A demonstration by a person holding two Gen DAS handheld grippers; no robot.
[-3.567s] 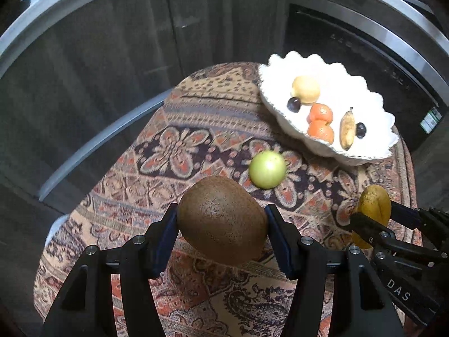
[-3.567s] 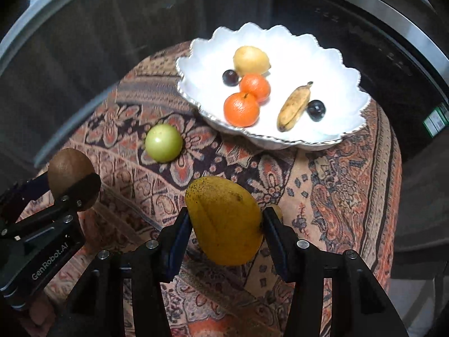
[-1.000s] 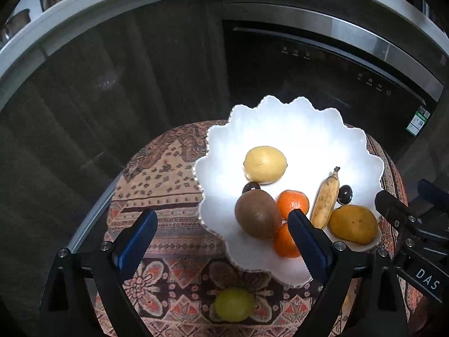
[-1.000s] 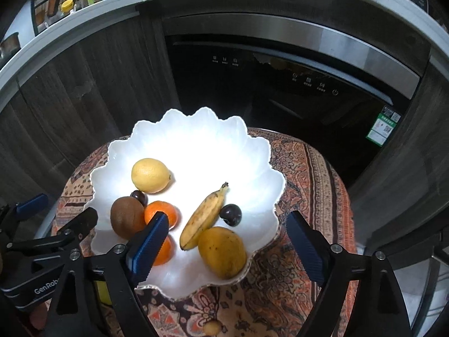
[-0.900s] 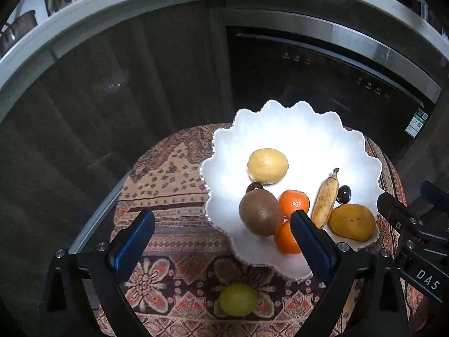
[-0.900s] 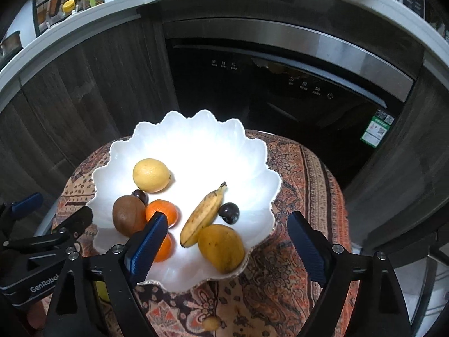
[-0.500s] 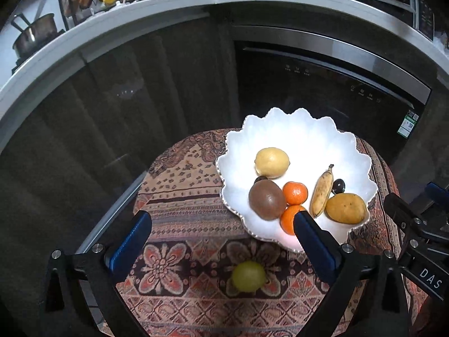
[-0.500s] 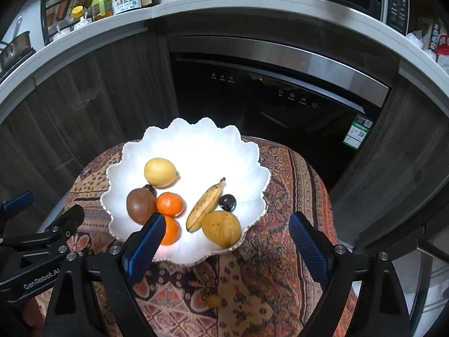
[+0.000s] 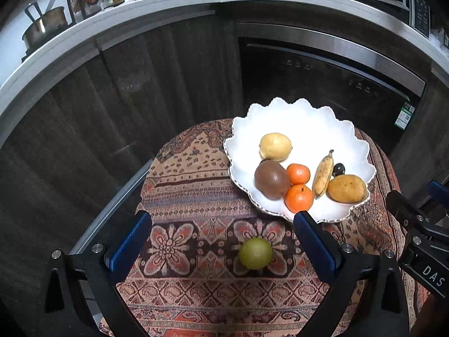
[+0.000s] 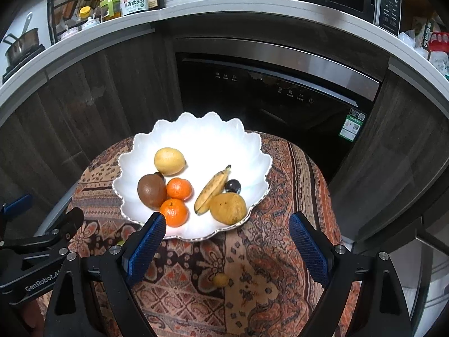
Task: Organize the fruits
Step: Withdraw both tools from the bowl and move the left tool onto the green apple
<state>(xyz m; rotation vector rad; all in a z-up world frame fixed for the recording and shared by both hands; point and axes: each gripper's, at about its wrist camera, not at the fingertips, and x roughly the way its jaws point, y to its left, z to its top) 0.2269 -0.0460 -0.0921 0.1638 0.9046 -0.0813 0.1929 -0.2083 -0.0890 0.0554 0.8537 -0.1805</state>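
Left wrist view alone is showing a green fruit (image 9: 255,253) lying on the surface (image 9: 190,196). White bowl (image 10: 196,137) is holding kiwi (image 10: 151,191), mango (image 10: 228,208), banana (image 10: 212,189). Left claw (image 9: 221,241) and right claw (image 10: 227,247) are gaping wide, gripping nothing.

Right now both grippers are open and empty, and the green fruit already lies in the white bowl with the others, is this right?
Not quite. The green fruit lies on the patterned cloth, outside the white bowl; the left wrist view shows it. Both the left gripper and the right gripper are open and empty.
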